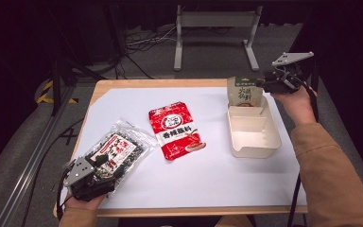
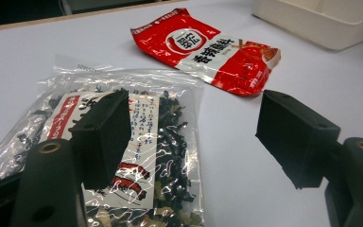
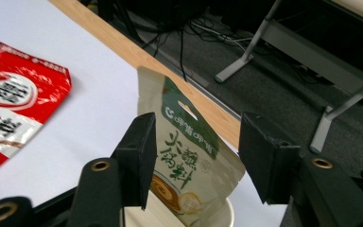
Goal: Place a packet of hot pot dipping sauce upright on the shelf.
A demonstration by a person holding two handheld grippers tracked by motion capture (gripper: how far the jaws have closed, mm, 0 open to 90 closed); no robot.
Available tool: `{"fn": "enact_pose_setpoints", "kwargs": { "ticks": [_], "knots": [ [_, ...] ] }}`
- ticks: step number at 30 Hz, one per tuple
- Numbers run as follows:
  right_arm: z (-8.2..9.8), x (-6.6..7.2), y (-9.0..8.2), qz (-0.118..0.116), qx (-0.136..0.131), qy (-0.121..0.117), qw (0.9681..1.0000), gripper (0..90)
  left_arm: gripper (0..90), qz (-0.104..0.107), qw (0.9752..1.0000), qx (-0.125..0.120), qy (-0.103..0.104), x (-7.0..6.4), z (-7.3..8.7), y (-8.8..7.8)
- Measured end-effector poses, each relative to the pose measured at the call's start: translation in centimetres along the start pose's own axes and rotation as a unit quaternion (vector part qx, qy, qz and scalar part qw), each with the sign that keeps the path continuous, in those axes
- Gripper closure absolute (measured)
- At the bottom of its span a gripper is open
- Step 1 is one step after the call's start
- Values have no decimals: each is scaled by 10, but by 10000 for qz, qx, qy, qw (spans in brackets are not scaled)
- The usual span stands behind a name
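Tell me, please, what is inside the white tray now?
The beige and green pouch stands upright at the far end of the white tray. The rest of the tray looks empty. The pouch's bottom edge is hidden behind the tray wall.

Green pouch's (image 3: 189, 161) base (bottom edge) hidden inside tray (image 3: 220, 218).

Pouch (image 1: 245, 92) stands in tray (image 1: 254, 133), right of packet (image 1: 176, 130).
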State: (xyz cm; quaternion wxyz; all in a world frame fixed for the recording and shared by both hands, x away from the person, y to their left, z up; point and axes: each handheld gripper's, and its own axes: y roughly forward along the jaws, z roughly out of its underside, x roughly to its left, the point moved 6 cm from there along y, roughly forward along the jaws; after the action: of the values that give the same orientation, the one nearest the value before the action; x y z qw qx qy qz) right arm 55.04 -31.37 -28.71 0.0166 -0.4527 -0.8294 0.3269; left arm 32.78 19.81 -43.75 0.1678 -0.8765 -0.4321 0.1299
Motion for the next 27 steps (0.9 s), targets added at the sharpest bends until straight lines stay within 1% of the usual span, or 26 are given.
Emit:
{"fn": "enact_pose_setpoints", "kwargs": {
  "ticks": [1, 3, 6, 12, 13, 14, 17, 19, 21, 27],
  "knots": [
    [-2, 2, -3, -32, -57, 44, 10000, 462, 275, 6, 10000, 1, -2, 0, 0, 0],
    [-6, 8, -12, -151, -220, 215, 9994, 455, 275, 15, 10000, 10, 11, 0, -1, 1],
    [-10, 19, -23, -377, -408, 335, 9979, 445, 275, 38, 10000, 9, 24, -1, -1, 2],
    [-10, 43, -38, -777, -612, 368, 9944, 444, 274, 74, 10000, 26, 42, -2, -3, 4],
    [-10, 43, -38, -777, -612, 368, 9944, 444, 274, 74, 10000, 26, 42, -2, -3, 4],
    [-10, 47, -41, -836, -643, 378, 9937, 444, 274, 78, 10000, 21, 50, -2, -3, 5],
    [-6, 62, -48, -1086, -764, 393, 9904, 443, 273, 103, 9999, 38, 45, -3, -4, 6],
    [-3, 70, -52, -1203, -825, 373, 9886, 443, 273, 116, 9999, 28, 47, -3, -4, 7],
    [-1, 76, -53, -1293, -863, 348, 9872, 443, 273, 129, 9999, 38, 33, -4, -4, 7],
    [6, 90, -55, -1434, -885, 310, 9852, 436, 265, 144, 9998, 106, 44, -5, -6, 8]
  ]
}}
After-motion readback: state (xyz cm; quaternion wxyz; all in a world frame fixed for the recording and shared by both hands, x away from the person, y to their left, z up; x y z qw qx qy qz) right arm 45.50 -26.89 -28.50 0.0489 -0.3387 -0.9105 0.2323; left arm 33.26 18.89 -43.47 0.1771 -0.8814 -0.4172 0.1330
